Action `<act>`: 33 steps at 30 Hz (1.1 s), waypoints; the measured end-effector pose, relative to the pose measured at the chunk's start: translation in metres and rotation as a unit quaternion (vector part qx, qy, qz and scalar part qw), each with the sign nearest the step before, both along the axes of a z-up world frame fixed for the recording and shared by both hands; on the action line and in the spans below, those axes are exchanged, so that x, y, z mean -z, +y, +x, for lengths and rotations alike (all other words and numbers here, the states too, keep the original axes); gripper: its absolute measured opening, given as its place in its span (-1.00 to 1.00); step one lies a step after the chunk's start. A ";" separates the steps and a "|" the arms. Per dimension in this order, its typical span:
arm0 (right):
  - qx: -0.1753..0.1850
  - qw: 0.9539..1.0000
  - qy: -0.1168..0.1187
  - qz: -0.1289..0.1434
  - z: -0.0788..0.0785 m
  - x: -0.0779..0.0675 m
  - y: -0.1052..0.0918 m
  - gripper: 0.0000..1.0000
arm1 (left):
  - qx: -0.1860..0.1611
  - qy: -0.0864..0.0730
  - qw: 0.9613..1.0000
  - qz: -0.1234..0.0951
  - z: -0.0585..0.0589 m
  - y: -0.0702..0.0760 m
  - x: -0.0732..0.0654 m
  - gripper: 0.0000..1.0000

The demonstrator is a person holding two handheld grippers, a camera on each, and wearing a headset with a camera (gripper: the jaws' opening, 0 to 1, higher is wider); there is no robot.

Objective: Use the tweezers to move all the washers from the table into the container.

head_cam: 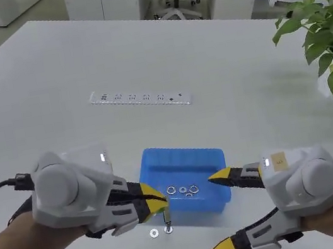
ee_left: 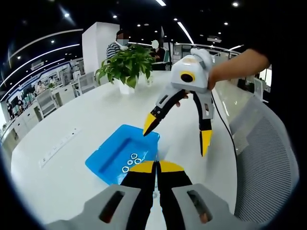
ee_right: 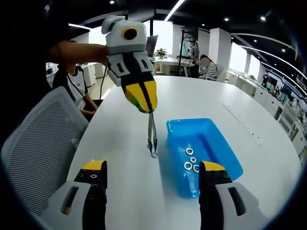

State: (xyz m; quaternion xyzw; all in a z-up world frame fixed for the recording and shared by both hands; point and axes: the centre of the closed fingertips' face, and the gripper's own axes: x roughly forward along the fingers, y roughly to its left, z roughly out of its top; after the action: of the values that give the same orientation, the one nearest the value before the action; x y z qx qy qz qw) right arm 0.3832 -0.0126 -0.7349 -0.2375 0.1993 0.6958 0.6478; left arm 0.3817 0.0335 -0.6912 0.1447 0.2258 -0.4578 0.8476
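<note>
White bench (head_cam: 49, 74), tweezers (head_cam: 166, 216) at two loose washers (head_cam: 154, 233).
Left hand-held gripper (head_cam: 146, 203) clenches the tweezers, washers just before the container (head_cam: 182, 159); right hand-held gripper (head_cam: 219, 215) hangs released. A weak pinch could drop a washer short.

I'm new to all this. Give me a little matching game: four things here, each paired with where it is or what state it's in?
Things:
1. tweezers
2. right gripper
3. power strip
4. plant

Places or states:
A. jaws open, holding nothing
B. flat on the table, beyond the container
C. clamped in the left gripper
D. at the table's right side

Pairs: 1-C, 2-A, 3-B, 4-D
</note>
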 end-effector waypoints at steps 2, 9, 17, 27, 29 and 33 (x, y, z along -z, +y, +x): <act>-0.002 1.000 0.001 -0.001 -0.001 0.001 0.001 0.58 | 0.001 0.000 1.000 -0.001 0.000 -0.001 0.000 -0.91; -0.006 1.000 0.003 -0.004 -0.003 0.004 0.001 0.56 | 0.004 0.004 1.000 -0.002 -0.001 -0.003 0.004 -0.91; -0.014 1.000 0.006 -0.013 -0.006 0.010 0.001 0.52 | 0.002 0.005 1.000 -0.008 0.002 -0.002 0.006 -0.91; -0.056 0.998 -0.007 -0.014 -0.010 0.012 0.016 0.24 | 0.010 0.008 1.000 -0.008 0.001 -0.001 0.006 -0.91; -0.067 0.998 -0.012 -0.017 -0.011 0.013 0.020 0.16 | 0.011 0.010 1.000 -0.009 0.001 -0.001 0.006 -0.91; -0.089 0.996 -0.020 -0.022 -0.011 0.016 0.027 -0.02 | 0.012 0.014 1.000 -0.011 0.001 0.000 0.006 -0.91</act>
State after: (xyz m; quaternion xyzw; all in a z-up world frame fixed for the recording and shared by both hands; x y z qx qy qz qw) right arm 0.3720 0.0140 -0.7510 -0.2827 0.1800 0.7409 0.5821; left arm 0.3827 0.0337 -0.6976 0.1317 0.2307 -0.4725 0.8403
